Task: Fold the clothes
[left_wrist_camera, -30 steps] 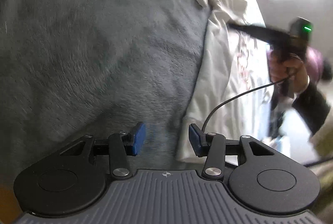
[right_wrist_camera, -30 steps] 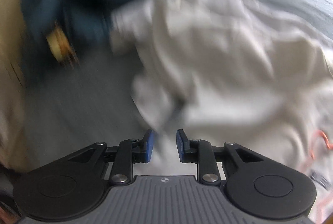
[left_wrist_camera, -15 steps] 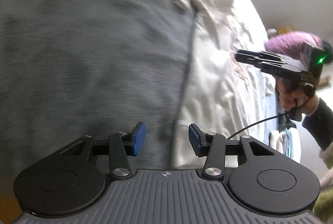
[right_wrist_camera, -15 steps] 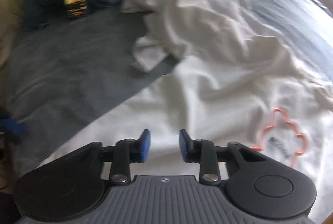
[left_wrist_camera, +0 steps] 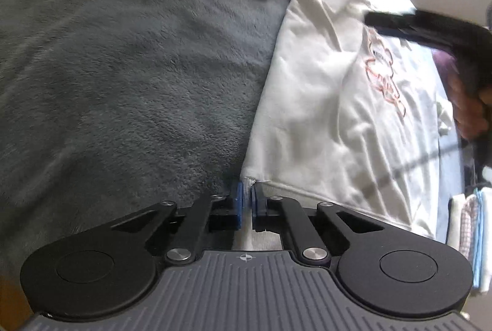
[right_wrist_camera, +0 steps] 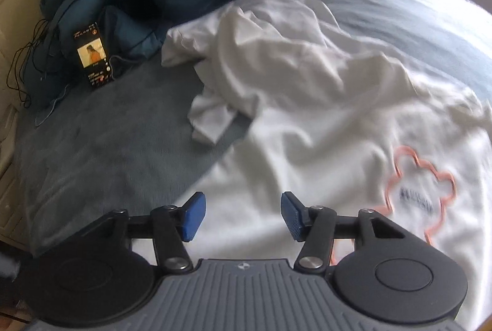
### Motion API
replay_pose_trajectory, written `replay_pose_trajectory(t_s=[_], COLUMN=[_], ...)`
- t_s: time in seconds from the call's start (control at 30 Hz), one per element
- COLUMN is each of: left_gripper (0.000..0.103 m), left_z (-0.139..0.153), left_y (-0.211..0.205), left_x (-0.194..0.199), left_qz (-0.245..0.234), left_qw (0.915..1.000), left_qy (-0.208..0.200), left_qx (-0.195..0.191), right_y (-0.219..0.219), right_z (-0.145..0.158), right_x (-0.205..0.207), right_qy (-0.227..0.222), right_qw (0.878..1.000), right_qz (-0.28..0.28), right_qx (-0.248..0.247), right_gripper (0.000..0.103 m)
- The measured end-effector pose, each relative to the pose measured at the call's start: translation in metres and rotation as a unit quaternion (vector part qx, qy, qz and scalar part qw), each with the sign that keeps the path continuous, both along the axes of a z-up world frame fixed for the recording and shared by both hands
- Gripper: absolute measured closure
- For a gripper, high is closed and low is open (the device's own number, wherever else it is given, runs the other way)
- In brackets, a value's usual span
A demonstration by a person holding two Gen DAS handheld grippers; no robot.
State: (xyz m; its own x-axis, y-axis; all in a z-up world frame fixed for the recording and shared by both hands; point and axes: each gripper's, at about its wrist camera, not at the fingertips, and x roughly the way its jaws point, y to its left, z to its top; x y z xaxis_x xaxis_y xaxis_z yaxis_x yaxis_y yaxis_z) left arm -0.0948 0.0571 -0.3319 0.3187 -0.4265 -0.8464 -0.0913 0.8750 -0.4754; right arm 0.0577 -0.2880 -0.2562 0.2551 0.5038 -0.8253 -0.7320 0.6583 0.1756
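My left gripper (left_wrist_camera: 245, 202) pinches the hem corner of the white printed cotton T-shirt (left_wrist_camera: 323, 103), spread on the grey fleece bed blanket (left_wrist_camera: 123, 54). My right gripper (right_wrist_camera: 243, 215), spread, hovers over it. Next: grab the opposite corner.

The left claw (left_wrist_camera: 245, 196) is pinched nearly closed; the right claw (right_wrist_camera: 243, 215) gapes wide.

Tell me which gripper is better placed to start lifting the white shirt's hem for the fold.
Left. The left gripper is shut on the white shirt at its hem corner beside the gray blanket. The right gripper hangs open above the shirt's middle, gripping nothing.
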Motion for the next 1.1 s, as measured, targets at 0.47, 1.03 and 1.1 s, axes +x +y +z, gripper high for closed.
replay_pose_trajectory(t_s=[0.47,1.03,1.1], left_gripper=[0.102,0.081,0.081], left_z=[-0.005,-0.024,-0.028], left_y=[-0.002,0.004,0.001], left_x=[-0.013,0.005,0.010], left_qz=[0.006,-0.079,-0.083], left_qw=[0.9999,0.9969,0.9965], left_qy=[0.006,0.001,0.005], left_qx=[-0.006,-0.003,-0.005], right_y=[0.137,0.101,0.099], right_z=[-0.072,-0.073,-0.071], right_x=[0.077,0.115,0.114], right_qy=[-0.082,-0.038,-0.037], right_qw=[0.992,0.998,0.998], right_qz=[0.051,-0.052,-0.055], right_qx=[-0.081,-0.012,-0.004], right_gripper=[0.048,0.099,0.099])
